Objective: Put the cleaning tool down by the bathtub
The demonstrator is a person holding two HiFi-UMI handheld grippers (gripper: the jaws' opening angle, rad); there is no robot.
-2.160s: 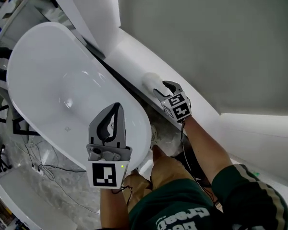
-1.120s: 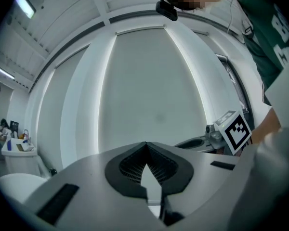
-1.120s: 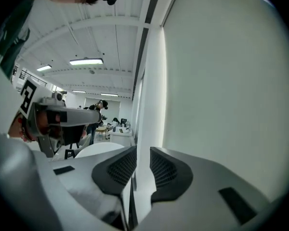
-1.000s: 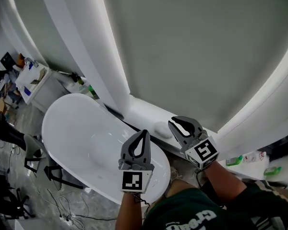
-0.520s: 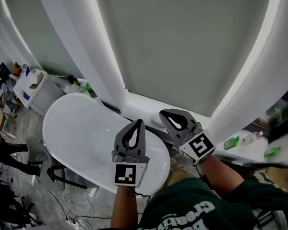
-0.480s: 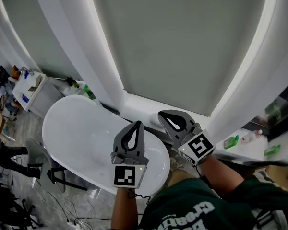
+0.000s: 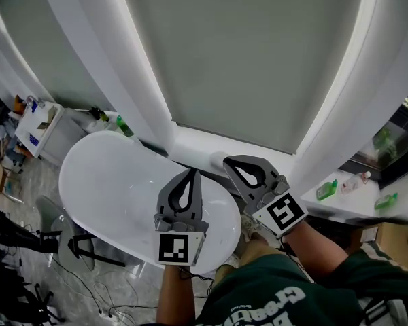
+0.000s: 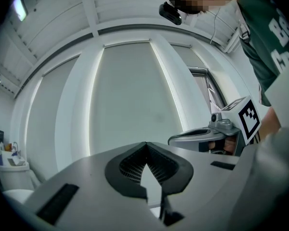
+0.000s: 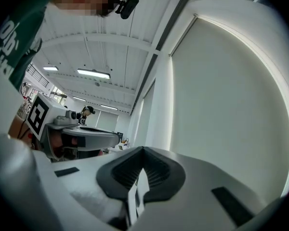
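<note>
The white oval bathtub point(image 7: 115, 182) fills the left middle of the head view. Behind it runs a white ledge point(image 7: 197, 145), where a pale rounded cleaning tool point(image 7: 215, 160) lies by the tub's end, partly hidden behind my right gripper. My left gripper point(image 7: 192, 172) is held up over the tub's near end, shut and holding nothing. My right gripper point(image 7: 226, 159) hangs beside it, also shut and holding nothing. In the left gripper view my left gripper point(image 8: 145, 144) points at the grey wall, with the right gripper point(image 8: 202, 139) alongside. The right gripper view shows my right gripper's point(image 9: 143, 148) jaws closed together.
A white cabinet point(image 7: 35, 124) with clutter stands at far left, and a green bottle point(image 7: 122, 123) sits near the tub's far end. More green bottles point(image 7: 326, 190) rest on a counter at right. A stool point(image 7: 73, 242) and cables lie on the floor by the tub.
The right gripper has come away from the white tool on the ledge and its jaws have closed. Both grippers now hang side by side, and the head view takes in more of the room.
</note>
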